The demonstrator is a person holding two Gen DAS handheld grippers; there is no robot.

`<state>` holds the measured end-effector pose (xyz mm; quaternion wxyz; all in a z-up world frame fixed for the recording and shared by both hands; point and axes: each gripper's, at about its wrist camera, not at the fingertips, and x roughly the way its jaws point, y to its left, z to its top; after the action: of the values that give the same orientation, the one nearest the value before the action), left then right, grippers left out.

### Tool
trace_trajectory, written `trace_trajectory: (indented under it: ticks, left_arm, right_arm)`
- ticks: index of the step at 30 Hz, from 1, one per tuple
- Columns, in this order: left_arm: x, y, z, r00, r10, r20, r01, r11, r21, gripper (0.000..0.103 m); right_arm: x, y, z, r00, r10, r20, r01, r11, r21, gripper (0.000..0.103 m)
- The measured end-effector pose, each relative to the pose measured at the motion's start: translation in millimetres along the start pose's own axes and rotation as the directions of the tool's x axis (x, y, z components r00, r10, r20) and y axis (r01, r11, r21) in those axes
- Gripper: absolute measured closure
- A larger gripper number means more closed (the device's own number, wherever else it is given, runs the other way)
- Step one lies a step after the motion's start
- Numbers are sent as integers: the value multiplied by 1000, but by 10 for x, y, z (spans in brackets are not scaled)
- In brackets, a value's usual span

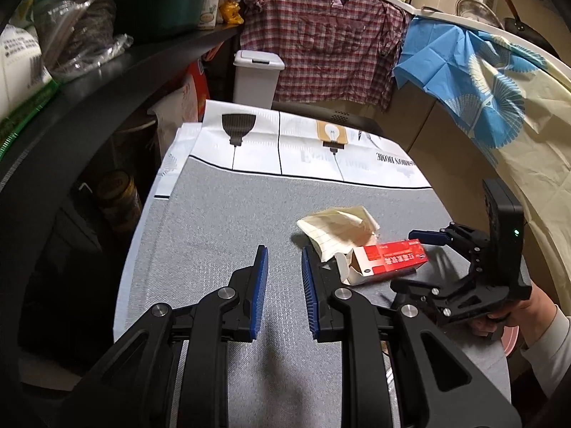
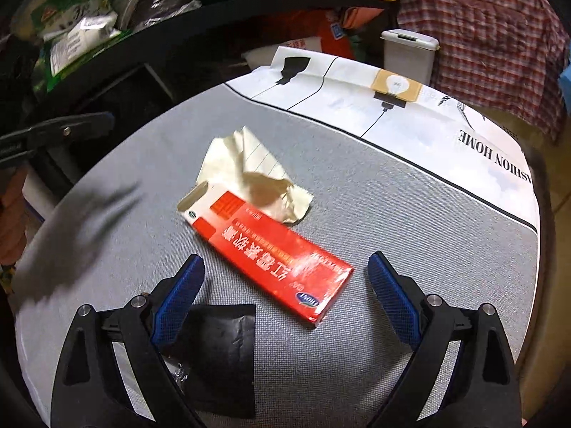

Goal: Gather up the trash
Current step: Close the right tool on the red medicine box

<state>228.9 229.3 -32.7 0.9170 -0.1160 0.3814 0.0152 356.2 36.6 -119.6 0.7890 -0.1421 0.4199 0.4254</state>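
Observation:
A red and white carton [image 2: 271,249] with one end flap open lies on the grey table mat [image 2: 392,214]. A crumpled cream lined paper [image 2: 257,174] rests against its far end. Both also show in the left wrist view, the carton [image 1: 389,258] and the paper [image 1: 339,230]. My right gripper [image 2: 285,267] is open wide, its blue pads either side of the carton's near end, just above the mat. My left gripper [image 1: 283,258] is open and empty, just left of the paper. A black packet [image 2: 221,349] lies under my right gripper's left finger.
A white lidded bin [image 1: 257,75] stands beyond the table's far end, also in the right wrist view [image 2: 408,55]. Dark cluttered shelves [image 1: 89,53] run along the left. A plaid shirt [image 1: 321,46] and blue cloth [image 1: 464,78] hang behind and right.

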Motion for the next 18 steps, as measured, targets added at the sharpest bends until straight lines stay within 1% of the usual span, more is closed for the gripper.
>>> trace_trajectory:
  ticks: [2,4,6,7,9,11,13,18]
  left_arm:
    - [82,12,0,1000,12,-9,-12,1000,6,84]
    - [133,54,-7,1000,18,-16,-18,1000,-7,84]
    - [170,99,-16,1000,19,-24,-19,1000,-22,84]
    - [182,108,-20,999,20,-26,-21,1000,-21,84]
    - [196,116,-29,999,25,-27,-25,1000,-15,84]
    - [216,133,-31,999,24,-30,-24,1000,-18,84]
    - [251,143,-37,999,19,-34,-19,1000,-21,84]
    - [384,113,-25,999,-8,-44,6,1000,-30,84]
  right_arm:
    - [-24,19,-8,1000,-4,12,4,1000,-10,16]
    - [-38,22,-25,1000,-10,11,11,1000,-16,24]
    - [-48,17,-49,1000,-17,7,17,1000,-19,39]
    - [-61,15,-64,1000,-18,8,18,1000,-20,40]
    - [-104,29,-92,1000,-12,13,13,1000,-27,52]
    - [-146,58,-117,1000,-8,16,8,999,-43,59]
    - [-209,88,-140,1000,-11,26,13,998,-56,62]
    - [-399,120,-222,999,5,42,-1,996,-88,63]
